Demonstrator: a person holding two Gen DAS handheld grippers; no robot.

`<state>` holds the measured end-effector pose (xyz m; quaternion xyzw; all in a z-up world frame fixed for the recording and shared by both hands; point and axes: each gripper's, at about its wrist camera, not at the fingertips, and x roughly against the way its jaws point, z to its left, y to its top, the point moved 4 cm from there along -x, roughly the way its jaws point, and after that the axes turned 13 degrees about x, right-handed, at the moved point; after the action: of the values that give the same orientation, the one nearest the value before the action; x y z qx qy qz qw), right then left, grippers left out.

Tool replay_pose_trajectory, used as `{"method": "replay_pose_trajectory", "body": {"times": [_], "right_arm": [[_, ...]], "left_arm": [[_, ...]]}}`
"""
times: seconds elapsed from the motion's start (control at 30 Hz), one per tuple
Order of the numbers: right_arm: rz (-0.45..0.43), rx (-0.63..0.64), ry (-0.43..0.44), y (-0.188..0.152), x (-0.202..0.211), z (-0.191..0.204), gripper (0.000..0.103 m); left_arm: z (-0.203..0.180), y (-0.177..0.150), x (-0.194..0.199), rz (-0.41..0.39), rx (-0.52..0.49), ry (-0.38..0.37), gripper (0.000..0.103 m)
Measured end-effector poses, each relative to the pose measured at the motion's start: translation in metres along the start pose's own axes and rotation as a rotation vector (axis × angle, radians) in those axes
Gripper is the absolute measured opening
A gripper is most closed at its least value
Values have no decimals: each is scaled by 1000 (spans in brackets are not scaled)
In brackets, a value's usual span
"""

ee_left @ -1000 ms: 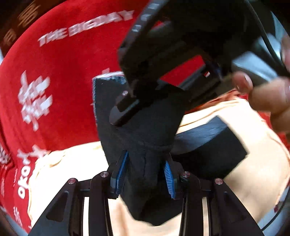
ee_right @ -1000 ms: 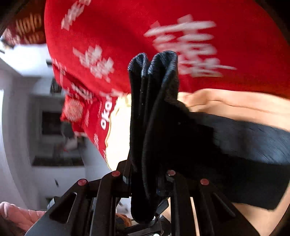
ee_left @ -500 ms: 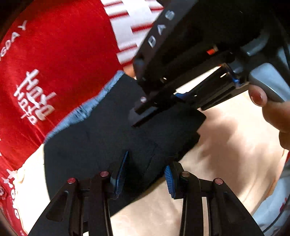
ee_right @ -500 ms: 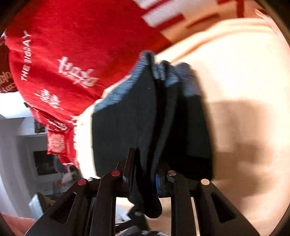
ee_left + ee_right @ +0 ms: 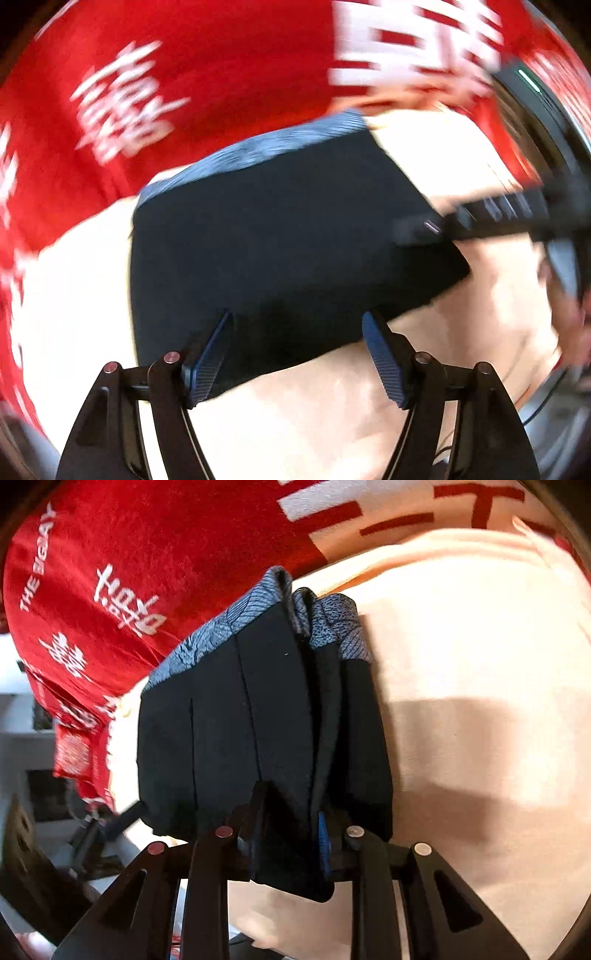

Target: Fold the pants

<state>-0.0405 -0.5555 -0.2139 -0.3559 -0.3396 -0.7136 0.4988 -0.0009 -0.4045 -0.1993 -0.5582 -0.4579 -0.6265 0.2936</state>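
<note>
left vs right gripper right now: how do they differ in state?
The left gripper has its jaws spread, just opening, pads clear of the black pants; the right gripper is narrow, with bunched pants fabric between its pads, though its jaws have just been easing open too. Under the left the pants lie flat; at the right they stand in pleats. Both point down at the cream cloth.

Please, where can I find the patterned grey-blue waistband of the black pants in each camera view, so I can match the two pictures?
Left wrist view: the waistband runs along the upper edge of the black pants, above centre, blurred.
Right wrist view: the waistband tops the bunched pants, upper centre-left.
Shared landmark: the red printed cloth directly behind the waistband.
</note>
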Motion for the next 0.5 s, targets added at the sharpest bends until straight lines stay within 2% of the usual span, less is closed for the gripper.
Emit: {"method": "replay_pose_trajectory", "body": {"times": [0.07,0.23,0.33,0.43,0.5], "right_arm": [[8,21,-27,-1,0,3,25],[47,82,-87,-1,6,2,30],[-5,89,-186,7,28,-3,31],[-78,73,-154,25,45,-1,31],[-92,97,-138,40,45,6,31]], "left_arm": [[21,4,0,22,95,43,73],[73,24,4,-3,278,153,73],[103,41,6,-18,359,188,73],[124,65,-5,-22,416,196,73],[127,77,-15,-13,439,185,73]]}}
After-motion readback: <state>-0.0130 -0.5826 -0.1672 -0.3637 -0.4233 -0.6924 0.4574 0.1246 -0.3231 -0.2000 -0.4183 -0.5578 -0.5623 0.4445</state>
